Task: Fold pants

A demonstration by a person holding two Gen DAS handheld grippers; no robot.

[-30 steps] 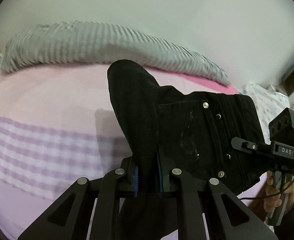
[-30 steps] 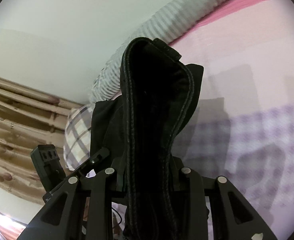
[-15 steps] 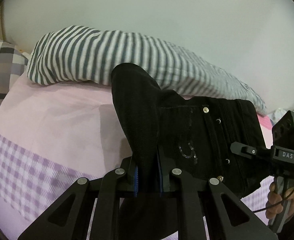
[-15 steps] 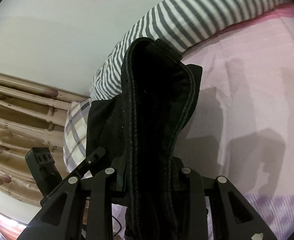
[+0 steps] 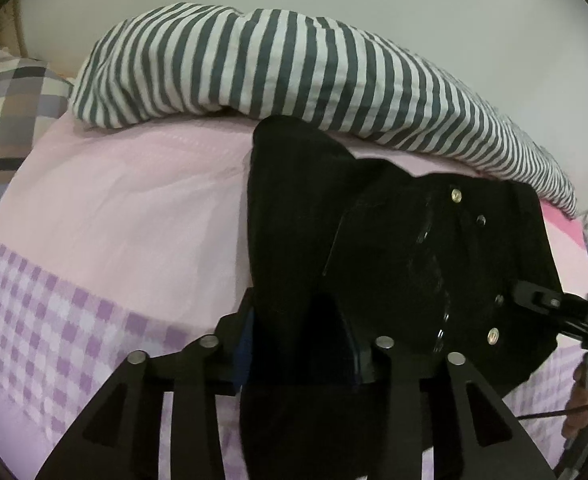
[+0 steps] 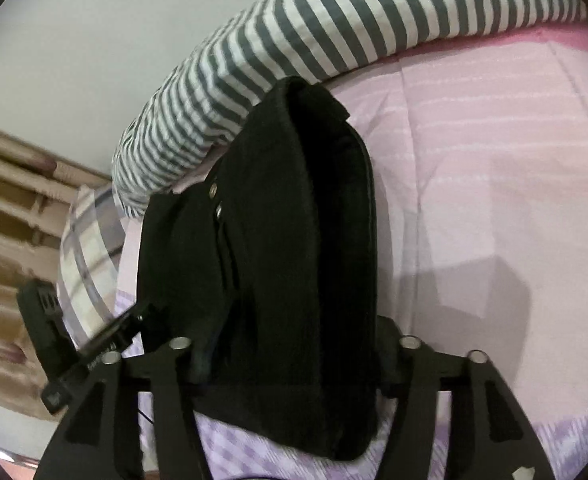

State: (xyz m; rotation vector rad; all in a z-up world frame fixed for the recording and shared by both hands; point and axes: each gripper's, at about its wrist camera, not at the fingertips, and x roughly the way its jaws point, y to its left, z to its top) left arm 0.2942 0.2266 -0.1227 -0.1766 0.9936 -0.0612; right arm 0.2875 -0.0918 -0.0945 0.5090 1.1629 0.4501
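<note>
Black pants [image 5: 394,248] sit bunched on the pink bed [image 5: 125,208], waistband end up near the striped pillow [image 5: 294,60] along the bed's far edge, long axis running from that pillow back toward the cameras. Left gripper [image 5: 300,344] has its jaws opening, cloth between them, though whether the pads press on it is hard to say under the dark fabric. Right gripper [image 6: 289,344] is opening too, a thick fold standing upright between its jaws; contact there is just as unclear. The pant legs drop out of view below both grippers. A plaid pillow [image 6: 89,248] lies at the bed's corner, beside the curtain [image 6: 9,240]. A hand [image 5: 582,412] shows at the frame's edge.
</note>
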